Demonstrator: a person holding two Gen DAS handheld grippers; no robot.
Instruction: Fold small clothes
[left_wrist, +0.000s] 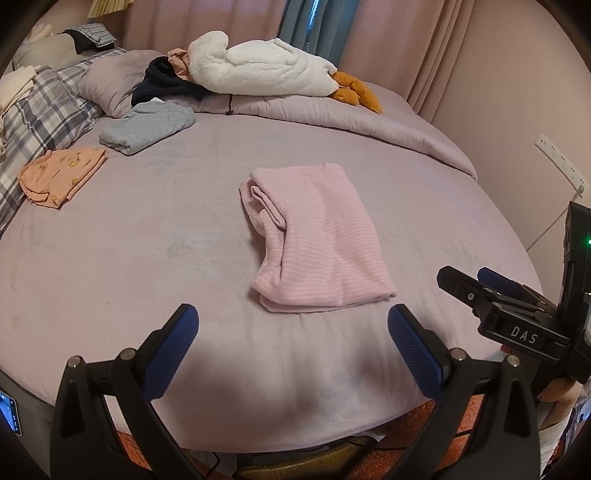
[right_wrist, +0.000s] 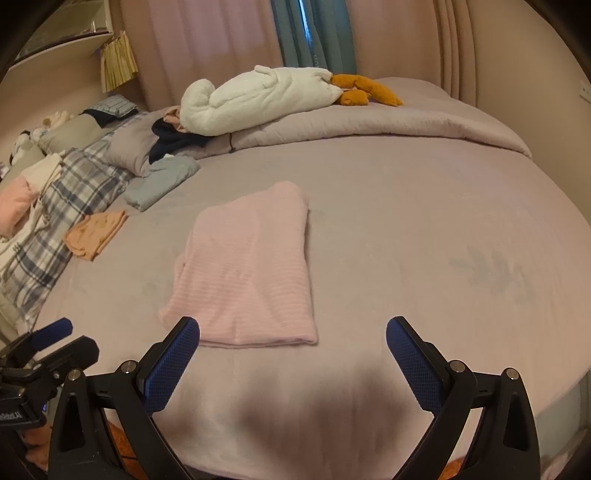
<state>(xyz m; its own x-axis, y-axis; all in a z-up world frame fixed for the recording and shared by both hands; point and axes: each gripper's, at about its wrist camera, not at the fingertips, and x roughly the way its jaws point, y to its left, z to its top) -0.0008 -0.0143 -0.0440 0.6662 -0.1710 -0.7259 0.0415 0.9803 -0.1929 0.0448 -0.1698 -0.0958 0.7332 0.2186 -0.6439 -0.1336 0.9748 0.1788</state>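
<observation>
pink striped garment (left_wrist: 317, 236) folded flat mid-bed | left gripper (left_wrist: 291, 321) spread | right gripper (right_wrist: 293, 332) spread, at near hem

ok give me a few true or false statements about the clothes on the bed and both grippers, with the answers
1. The pink striped garment lies folded on the bed. True.
2. The left gripper grips the pink garment. False: it is open, holding nothing.
3. The orange garment lies apart from the pink one. True.
4. The right gripper is shut. False: it is open.
5. The grey-blue garment lies on top of the pink one. False: it lies apart, near the pillows.
</observation>
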